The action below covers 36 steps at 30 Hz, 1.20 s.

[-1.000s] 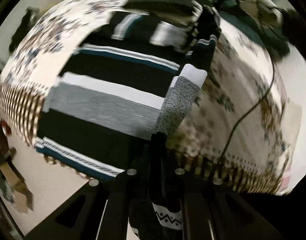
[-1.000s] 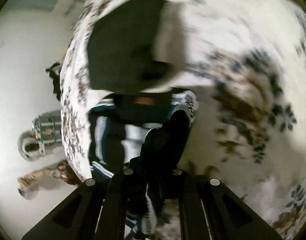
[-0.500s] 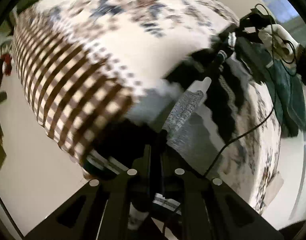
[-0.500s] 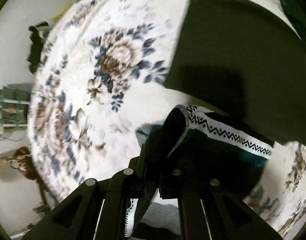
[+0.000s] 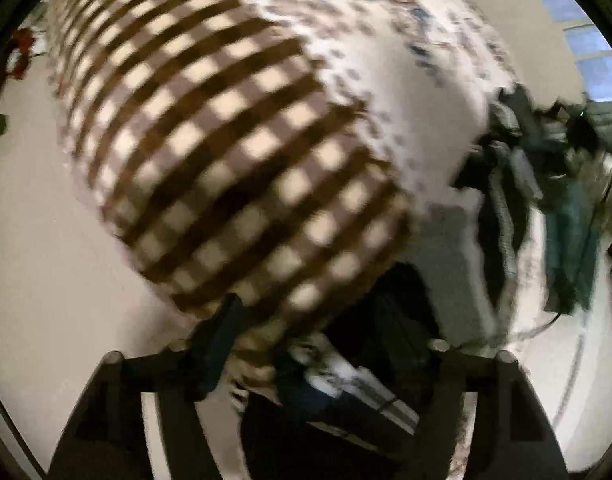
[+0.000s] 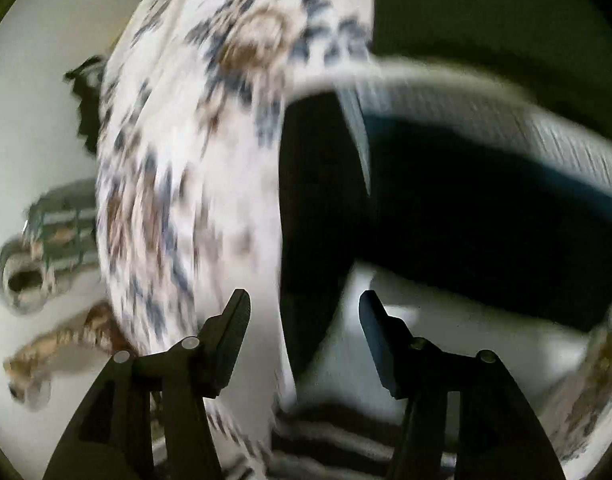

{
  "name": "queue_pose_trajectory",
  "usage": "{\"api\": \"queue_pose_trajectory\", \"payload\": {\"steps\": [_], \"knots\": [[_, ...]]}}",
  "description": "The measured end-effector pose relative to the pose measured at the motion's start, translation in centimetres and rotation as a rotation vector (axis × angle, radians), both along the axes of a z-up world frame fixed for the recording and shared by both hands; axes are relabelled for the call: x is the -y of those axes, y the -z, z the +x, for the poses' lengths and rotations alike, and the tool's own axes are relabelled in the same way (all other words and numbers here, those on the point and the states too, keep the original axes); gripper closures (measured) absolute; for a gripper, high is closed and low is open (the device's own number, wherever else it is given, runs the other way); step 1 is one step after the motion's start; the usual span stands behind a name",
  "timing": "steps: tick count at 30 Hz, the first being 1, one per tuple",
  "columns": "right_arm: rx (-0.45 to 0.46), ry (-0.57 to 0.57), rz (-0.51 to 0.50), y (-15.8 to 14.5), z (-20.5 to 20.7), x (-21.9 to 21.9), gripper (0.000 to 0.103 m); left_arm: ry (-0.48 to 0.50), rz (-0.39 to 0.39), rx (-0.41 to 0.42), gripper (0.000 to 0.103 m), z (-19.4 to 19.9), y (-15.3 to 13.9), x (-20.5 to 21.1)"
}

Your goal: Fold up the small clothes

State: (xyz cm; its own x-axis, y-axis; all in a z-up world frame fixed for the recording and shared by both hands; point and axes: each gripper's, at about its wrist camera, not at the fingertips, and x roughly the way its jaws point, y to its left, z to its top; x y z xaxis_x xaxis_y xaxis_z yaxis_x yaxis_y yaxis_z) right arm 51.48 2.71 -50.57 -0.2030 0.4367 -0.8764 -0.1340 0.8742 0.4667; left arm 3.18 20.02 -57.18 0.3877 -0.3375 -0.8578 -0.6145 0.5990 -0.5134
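The striped sweater, black with white, grey and teal bands, lies on the flowered tablecloth (image 6: 178, 184). In the right wrist view its dark folded body (image 6: 445, 208) fills the right half, with a pale ribbed band arching over it. My right gripper (image 6: 304, 312) is open and empty, its fingers (image 6: 234, 328) spread just above the cloth. In the left wrist view the sweater (image 5: 365, 384) bunches between the spread jaws of my left gripper (image 5: 325, 340), which is open; the left finger (image 5: 216, 344) shows, the right one is hidden by cloth. Both views are blurred.
The tablecloth's brown checked border (image 5: 226, 168) hangs over the table edge. A dark heap of clothes and cables (image 5: 545, 168) lies at the far right. A green rack (image 6: 62, 216) and a rope-like object (image 6: 50, 348) are on the pale floor.
Both grippers have opened and let go of the sweater's edges. The sweater has dropped folded onto the cloth. Both cameras have swung quickly.
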Motion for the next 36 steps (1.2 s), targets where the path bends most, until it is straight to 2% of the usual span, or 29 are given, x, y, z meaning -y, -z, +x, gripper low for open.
{"api": "queue_pose_trajectory", "payload": {"steps": [3, 7, 8, 9, 10, 11, 12, 13, 15, 16, 17, 19, 21, 23, 24, 25, 26, 28, 29, 32, 36], "knots": [[0.001, -0.040, -0.076, 0.1, -7.1, 3.5, 0.044, 0.091, 0.001, -0.026, 0.036, 1.1, 0.1, 2.1], [-0.117, 0.010, -0.104, 3.1, -17.9, 8.7, 0.044, 0.206, 0.075, -0.061, 0.038, 2.7, 0.7, 4.8], [-0.138, 0.031, -0.119, 4.1, -20.3, 9.8, 0.044, 0.224, 0.104, -0.076, 0.044, 2.9, 0.9, 5.3], [-0.156, 0.046, -0.127, 4.8, -22.1, 10.7, 0.044, 0.243, 0.122, -0.083, 0.066, 3.2, 1.1, 5.8], [-0.190, 0.071, -0.133, 5.9, -24.4, 11.7, 0.044, 0.256, 0.123, -0.083, 0.077, 3.5, 1.3, 5.8], [-0.234, 0.106, -0.139, 7.2, -27.1, 13.0, 0.044, 0.269, 0.135, -0.089, 0.079, 3.7, 1.3, 6.1], [-0.267, 0.130, -0.130, 8.0, -28.9, 13.8, 0.044, 0.286, 0.158, -0.087, 0.089, 3.8, 1.1, 6.6], [-0.304, 0.157, -0.121, 9.0, -30.9, 14.5, 0.044, 0.305, 0.180, -0.088, 0.093, 4.0, 0.9, 6.9], [-0.344, 0.198, -0.078, 10.5, -33.6, 15.1, 0.045, 0.333, 0.217, -0.104, 0.094, 4.4, 0.8, 7.3], [-0.354, 0.218, -0.050, 11.4, -35.3, 15.5, 0.053, 0.340, 0.227, -0.114, 0.094, 4.5, 0.8, 7.4], [-0.351, 0.228, -0.045, 11.8, -36.2, 15.6, 0.070, 0.344, 0.231, -0.122, 0.094, 4.6, 0.7, 7.4], [-0.343, 0.237, -0.037, 12.3, -37.5, 15.9, 0.074, 0.339, 0.219, -0.137, 0.094, 4.6, -0.1, 7.2], [-0.345, 0.249, -0.013, 11.9, -37.6, 16.4, 0.074, 0.331, 0.202, -0.143, 0.093, 5.7, -2.0, 7.2], [-0.332, 0.277, 0.021, 10.7, -36.9, 18.3, 0.073, 0.331, 0.204, -0.099, 0.081, 6.8, -4.5, 6.7], [-0.310, 0.298, 0.035, 9.7, -36.1, 19.4, 0.072, 0.332, 0.200, -0.073, 0.061, 7.0, -5.3, 6.1], [-0.288, 0.315, 0.043, 8.9, -35.4, 20.2, 0.064, 0.333, 0.188, -0.030, 0.041, 8.0, -6.2, 5.8], [-0.258, 0.339, 0.058, 7.8, -34.1, 21.9, 0.054, 0.330, 0.183, 0.015, 0.035, 9.6, -7.2, 5.6], [-0.211, 0.388, 0.087, 6.1, -31.6, 23.6, 0.050, 0.331, 0.156, 0.090, 0.034, 13.6, -8.2, 5.1], [-0.190, 0.406, 0.096, 5.3, -30.1, 24.4, 0.050, 0.341, 0.137, 0.125, 0.034, 16.9, -8.4, 5.0], [-0.094, 0.474, 0.120, 2.5, -23.1, 26.6, 0.049, 0.356, 0.130, 0.202, 0.034, 24.5, -8.3, 4.3], [0.063, 0.554, 0.064, 0.1, -13.3, 27.7, 0.049, 0.395, 0.094, 0.263, 0.034, 35.6, -7.0, 3.3]]}}
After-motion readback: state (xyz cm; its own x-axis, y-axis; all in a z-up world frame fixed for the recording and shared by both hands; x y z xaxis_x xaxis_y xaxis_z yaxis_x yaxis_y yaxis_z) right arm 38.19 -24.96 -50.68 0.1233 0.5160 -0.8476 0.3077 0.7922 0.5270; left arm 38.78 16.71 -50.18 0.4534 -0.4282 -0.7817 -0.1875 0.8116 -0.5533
